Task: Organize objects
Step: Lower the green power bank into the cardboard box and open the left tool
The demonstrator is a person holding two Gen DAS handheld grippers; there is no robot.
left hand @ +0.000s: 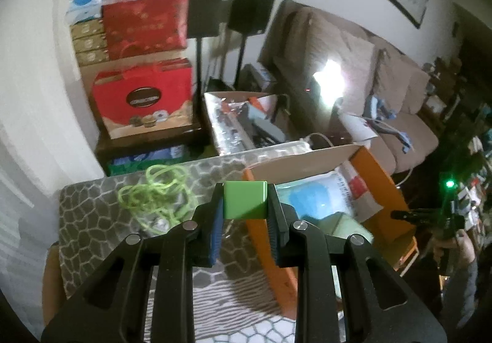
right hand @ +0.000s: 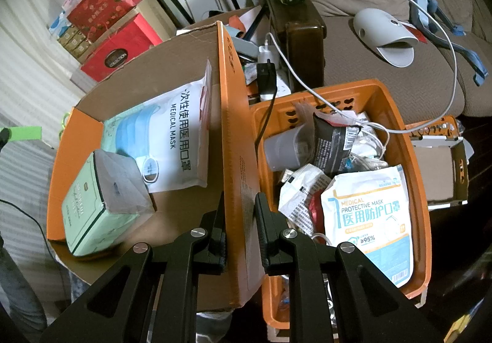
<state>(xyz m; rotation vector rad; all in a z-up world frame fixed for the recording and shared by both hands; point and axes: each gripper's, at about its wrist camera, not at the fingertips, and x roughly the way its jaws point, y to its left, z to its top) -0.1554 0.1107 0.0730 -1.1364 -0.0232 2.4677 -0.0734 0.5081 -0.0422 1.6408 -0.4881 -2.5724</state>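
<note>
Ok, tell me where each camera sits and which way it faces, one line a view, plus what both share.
Left wrist: rides the left gripper, looking forward and down over the patterned table; its fingers pinch a green block; a hand shows far right.
Right wrist: rides the right gripper, looking steeply down; it is clamped on the orange cardboard box wall, beside an orange basket.
Shared: the orange cardboard box and the red gift box.

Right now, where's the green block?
In the left wrist view the green block sits centre frame, clamped between the left gripper fingers, above the patterned mat, with the yellow-green cord to its left and the orange box to its right.
</note>
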